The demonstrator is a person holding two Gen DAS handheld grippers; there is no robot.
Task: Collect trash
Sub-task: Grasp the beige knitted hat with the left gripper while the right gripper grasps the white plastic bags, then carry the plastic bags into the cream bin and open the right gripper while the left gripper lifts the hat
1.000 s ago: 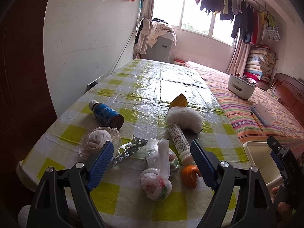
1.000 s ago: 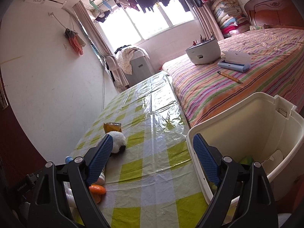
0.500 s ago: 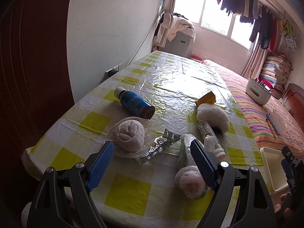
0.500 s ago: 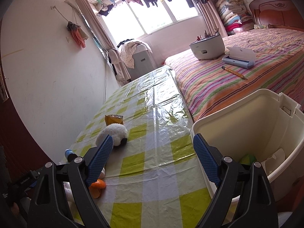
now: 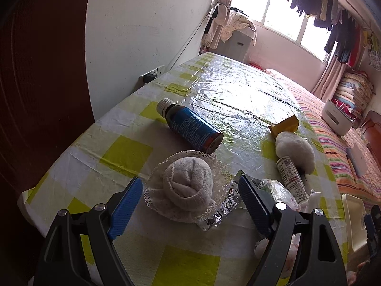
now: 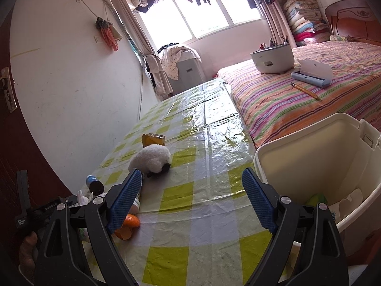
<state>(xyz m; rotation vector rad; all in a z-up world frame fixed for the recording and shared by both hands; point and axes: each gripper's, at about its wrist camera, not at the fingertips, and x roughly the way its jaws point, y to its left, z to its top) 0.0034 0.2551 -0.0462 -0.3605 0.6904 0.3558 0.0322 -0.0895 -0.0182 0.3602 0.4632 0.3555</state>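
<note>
My left gripper (image 5: 190, 197) is open, its jaws standing either side of a rolled grey cloth on a lace-edged wrapper (image 5: 188, 186). A silver foil wrapper (image 5: 226, 205) lies beside it, partly under the right jaw. A blue-labelled brown bottle (image 5: 193, 128) lies on its side beyond. A white tube (image 5: 289, 178), a clear plastic bag (image 5: 281, 193), a white fluffy toy (image 5: 295, 150) and a yellow packet (image 5: 285, 125) lie to the right. My right gripper (image 6: 190, 202) is open and empty above the tablecloth, next to the cream bin (image 6: 316, 157). Orange peel (image 6: 128, 225) lies at its left jaw.
The checked tablecloth (image 5: 133, 150) runs along a white wall with a socket (image 5: 152, 75). A striped bed (image 6: 297, 100) lies to the right, holding a white basket (image 6: 273, 57), a blue case and a pencil. The bin holds some trash at its bottom (image 6: 316, 199).
My left gripper has swung left and forward, from the tied plastic bag to the rolled cloth, which now lies between its jaws. My right gripper has barely moved.
</note>
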